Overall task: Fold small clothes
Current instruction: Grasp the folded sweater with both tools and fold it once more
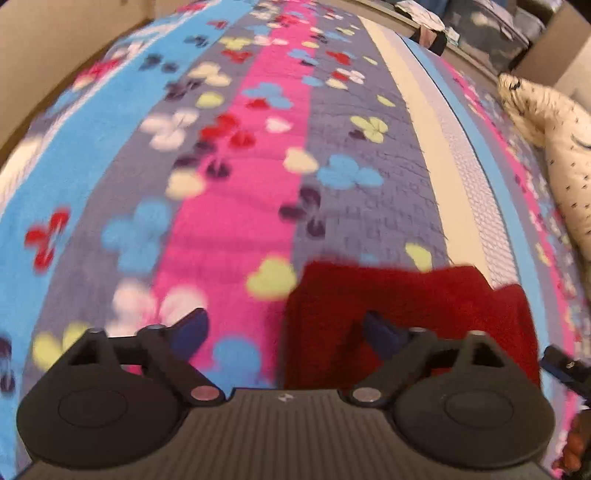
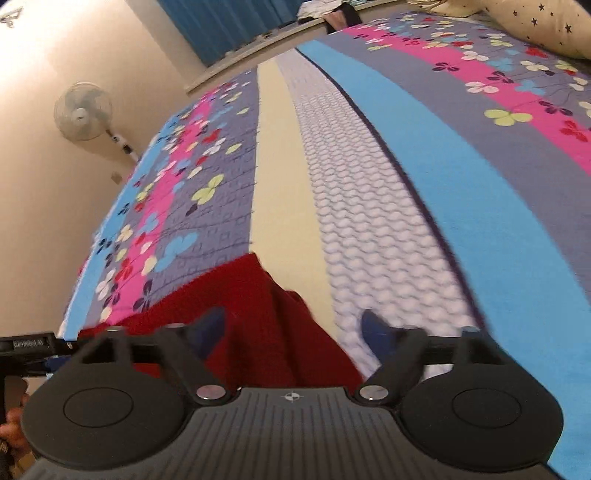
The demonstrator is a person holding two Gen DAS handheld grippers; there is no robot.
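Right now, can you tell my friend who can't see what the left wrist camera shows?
A red cloth lies folded on a bright striped bedspread with flower shapes. The left gripper hangs open over the cloth's left edge, holding nothing. A cream pillow with dark specks lies at the right.

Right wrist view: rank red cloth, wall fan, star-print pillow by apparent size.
1. red cloth, largest, though it lies nearest the camera, which inflates it.
2. star-print pillow, cut off by the frame edge, so its full extent is unknown.
3. wall fan, smallest, and far off.
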